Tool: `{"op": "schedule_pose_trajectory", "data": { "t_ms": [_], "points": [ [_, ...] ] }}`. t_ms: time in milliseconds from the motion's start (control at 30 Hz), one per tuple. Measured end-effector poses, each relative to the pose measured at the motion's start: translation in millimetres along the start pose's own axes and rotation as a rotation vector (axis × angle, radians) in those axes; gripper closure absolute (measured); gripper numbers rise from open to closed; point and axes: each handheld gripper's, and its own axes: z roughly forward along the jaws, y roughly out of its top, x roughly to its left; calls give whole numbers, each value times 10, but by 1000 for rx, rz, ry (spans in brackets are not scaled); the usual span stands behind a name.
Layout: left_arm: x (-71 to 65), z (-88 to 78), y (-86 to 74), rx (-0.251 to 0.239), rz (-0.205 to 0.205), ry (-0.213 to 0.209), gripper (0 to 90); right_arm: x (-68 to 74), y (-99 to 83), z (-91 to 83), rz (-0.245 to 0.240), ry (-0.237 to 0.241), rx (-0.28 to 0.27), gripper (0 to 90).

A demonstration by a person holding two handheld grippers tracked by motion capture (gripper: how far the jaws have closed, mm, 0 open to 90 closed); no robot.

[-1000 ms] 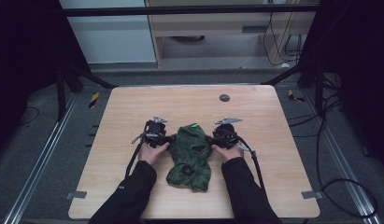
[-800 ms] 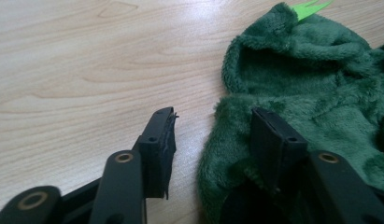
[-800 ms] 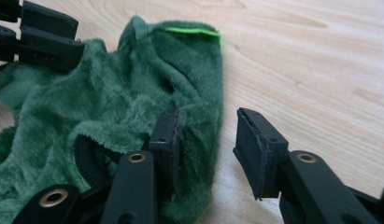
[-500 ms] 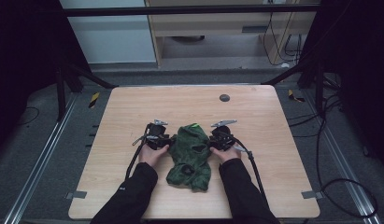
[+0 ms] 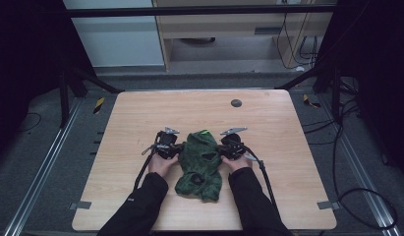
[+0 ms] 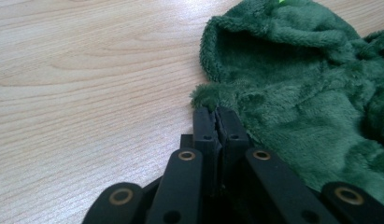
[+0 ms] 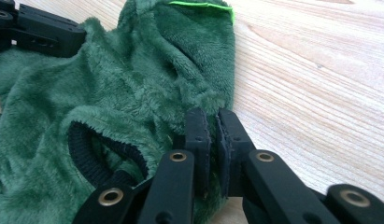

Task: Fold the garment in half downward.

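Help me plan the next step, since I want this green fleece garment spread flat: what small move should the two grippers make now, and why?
Probably draw both grippers apart, sideways. The left gripper is shut on the green garment at one edge, the right gripper pinches the opposite edge, and the fleece between them lies bunched and folded on the table.

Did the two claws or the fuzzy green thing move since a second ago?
Barely. The right claw slid a little inward toward the fuzzy dark green fleece garment, with the hand behind it. The left claw stayed put at the garment's other edge. Both appear shut on its edges. The garment stayed bunched on the light wooden table.
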Motion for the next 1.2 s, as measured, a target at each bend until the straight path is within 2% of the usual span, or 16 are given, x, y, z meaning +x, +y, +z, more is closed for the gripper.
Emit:
{"op": "schedule_pose_trajectory", "data": {
  "t_ms": [167,333,433,667,767,900,1200],
  "points": [
    [-2,-44,11,-16,3,-12,887,-3,-3,-23,11,7,-9,853],
    [-1,-186,58,-66,-2,-31,889,-18,43,-105,15,27,-39,855],
    [-12,-237,81,-76,3,-34,890,-16,60,-140,13,37,-52,856],
    [-87,-399,128,-105,30,-56,890,19,118,-276,-16,54,-74,858],
    [-135,-513,106,-135,42,-74,890,50,123,-375,-39,57,-79,857],
    [-177,-582,59,-133,69,-75,890,76,109,-465,-64,61,-85,857],
    [-225,-728,8,-149,55,-100,890,161,79,-592,-94,98,-121,857]
  ]
}}
